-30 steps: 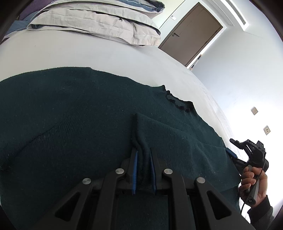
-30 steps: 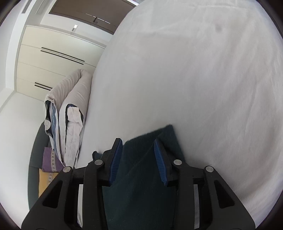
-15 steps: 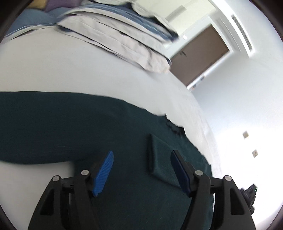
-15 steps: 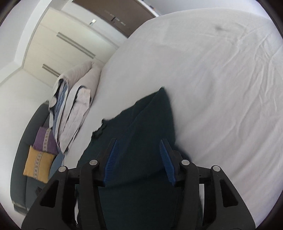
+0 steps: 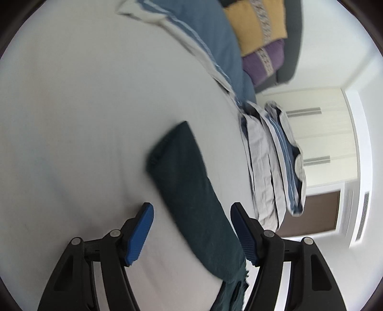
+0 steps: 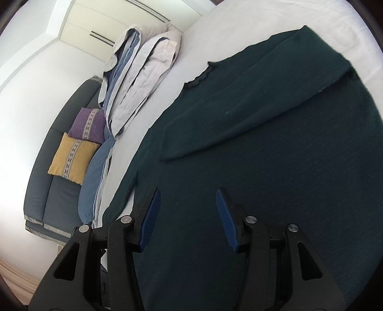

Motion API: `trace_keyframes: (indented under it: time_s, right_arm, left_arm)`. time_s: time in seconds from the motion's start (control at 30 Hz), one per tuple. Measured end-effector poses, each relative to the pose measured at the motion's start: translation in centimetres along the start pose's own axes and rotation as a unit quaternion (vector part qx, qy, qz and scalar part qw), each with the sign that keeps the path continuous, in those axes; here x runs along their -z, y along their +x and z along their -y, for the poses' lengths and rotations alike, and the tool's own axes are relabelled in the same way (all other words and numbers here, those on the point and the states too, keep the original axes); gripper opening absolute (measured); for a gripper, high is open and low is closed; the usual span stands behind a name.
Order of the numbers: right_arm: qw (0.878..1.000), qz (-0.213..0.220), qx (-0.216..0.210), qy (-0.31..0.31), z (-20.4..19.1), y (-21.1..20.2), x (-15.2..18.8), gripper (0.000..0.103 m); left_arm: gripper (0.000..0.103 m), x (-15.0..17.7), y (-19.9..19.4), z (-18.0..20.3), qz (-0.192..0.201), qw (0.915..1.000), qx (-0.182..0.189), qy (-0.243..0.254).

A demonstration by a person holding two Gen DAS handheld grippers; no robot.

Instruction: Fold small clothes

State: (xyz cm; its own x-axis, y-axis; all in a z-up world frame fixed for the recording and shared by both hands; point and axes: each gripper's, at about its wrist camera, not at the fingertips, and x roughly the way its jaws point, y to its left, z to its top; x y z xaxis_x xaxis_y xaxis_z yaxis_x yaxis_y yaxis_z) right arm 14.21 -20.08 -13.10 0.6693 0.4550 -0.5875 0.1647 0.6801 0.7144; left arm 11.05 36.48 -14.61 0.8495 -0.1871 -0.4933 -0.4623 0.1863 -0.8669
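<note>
A dark green knit sweater (image 6: 275, 167) lies flat on the white bed (image 6: 239, 21), frilled neckline (image 6: 198, 79) toward the pillows. One sleeve (image 6: 263, 95) is folded across its chest. My right gripper (image 6: 188, 192) hovers open over the sweater's body, nothing between its blue pads. In the left wrist view the other sleeve (image 5: 186, 172) stretches out over the sheet (image 5: 83, 107), cuff pointing away. My left gripper (image 5: 191, 207) is open above this sleeve, which runs under the gap close to the right pad; neither pad presses on it. The picture is blurred by motion.
Stacked grey-and-blue pillows (image 6: 143, 71) and a blue duvet (image 5: 215, 36) lie at the head of the bed. Beyond it stands a dark sofa (image 6: 52, 167) with a yellow cushion (image 6: 71, 160) and a purple cushion (image 6: 88, 124). A cream wardrobe (image 5: 323, 134) and brown door (image 5: 311, 213) are behind.
My left gripper let go of the folded sleeve's cuff, opened wide, rolled and swung over to the other sleeve. My right gripper opened off the fabric and drew back over the sweater's body.
</note>
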Motion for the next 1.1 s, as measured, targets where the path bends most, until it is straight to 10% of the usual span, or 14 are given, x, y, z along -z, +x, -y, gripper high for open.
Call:
trace_keyframes:
  time_s: [0.13, 0.27, 0.5, 0.7, 0.97, 1.03, 1.1]
  right_arm:
    - [1.0, -0.006, 0.002, -0.011, -1.8, 0.5, 1.2, 0.048]
    - [1.0, -0.002, 0.003, -0.011, -1.8, -0.4, 1.4, 0.048]
    - [1.0, 0.008, 0.005, 0.002, 0.1, -1.8, 0.8, 0.048]
    - [0.999, 0.025, 0.004, 0.022, 2.2, -3.3, 0.7, 0.048]
    - [0.998, 0.024, 0.015, 0.053, 5.5, -4.7, -0.2, 0.048]
    - [0.998, 0.006, 0.016, 0.054, 5.5, -3.8, -0.7, 0.051]
    - [0.999, -0.007, 0.014, 0.047, 4.9, -2.3, -1.2, 0.066]
  left_arm:
    - [0.053, -1.4, 2.2, -0.4, 0.005, 0.9997, 0.01, -0.022]
    - [0.008, -3.8, 4.2, -0.5, 0.005, 0.9995, -0.026, -0.019]
    - [0.008, 1.1, 3.6, 9.4, 0.001, 0.9809, -0.034, 0.192]
    - [0.008, 17.2, 6.7, 19.6, -0.06, 0.892, -0.018, 0.448]
    - [0.021, 36.6, 13.6, 15.6, -0.168, 0.7649, -0.073, 0.618]
    - [0.035, 37.2, 12.8, 15.5, -0.153, 0.7554, -0.07, 0.633]
    - [0.078, 36.6, 11.8, 15.8, -0.152, 0.7587, -0.063, 0.63]
